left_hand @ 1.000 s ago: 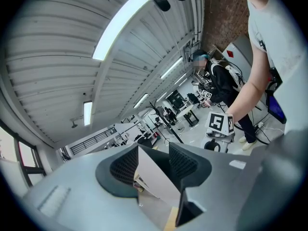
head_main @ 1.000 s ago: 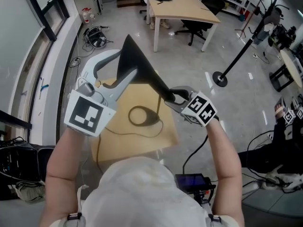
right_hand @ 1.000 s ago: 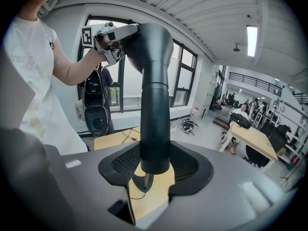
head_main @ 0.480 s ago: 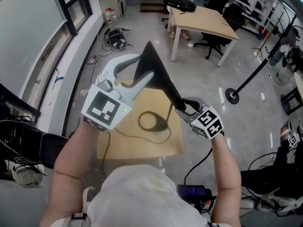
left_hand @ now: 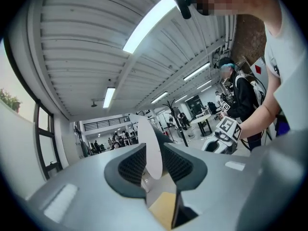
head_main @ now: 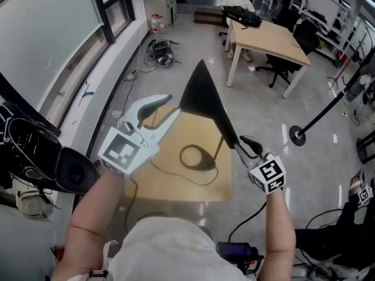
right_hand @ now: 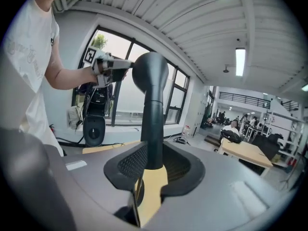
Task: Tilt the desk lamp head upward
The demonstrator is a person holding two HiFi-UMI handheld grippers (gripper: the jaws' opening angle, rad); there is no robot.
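You have both grips set, so the tilt itself looks under way rather than finished. The black cone-shaped desk lamp head [head_main: 202, 92] stands well above the pale wooden worktop [head_main: 170, 183], its wide mouth aimed up and away from you. Whether it has reached its final angle you cannot judge from here. What is left, I reckon, is to swing the mouth higher and let go.

Your left gripper [head_main: 174, 105] has just been closing, and its jaws now pinch the thin rim of the shade, whose white inner face [left_hand: 148, 146] sits between the two pads. Your right gripper [head_main: 239, 144] has likewise just been closing. Its jaws clamp the narrow black rear end of the head [right_hand: 154, 129], just above the slim stem that drops to the black ring-shaped base [head_main: 196, 157] on the worktop.
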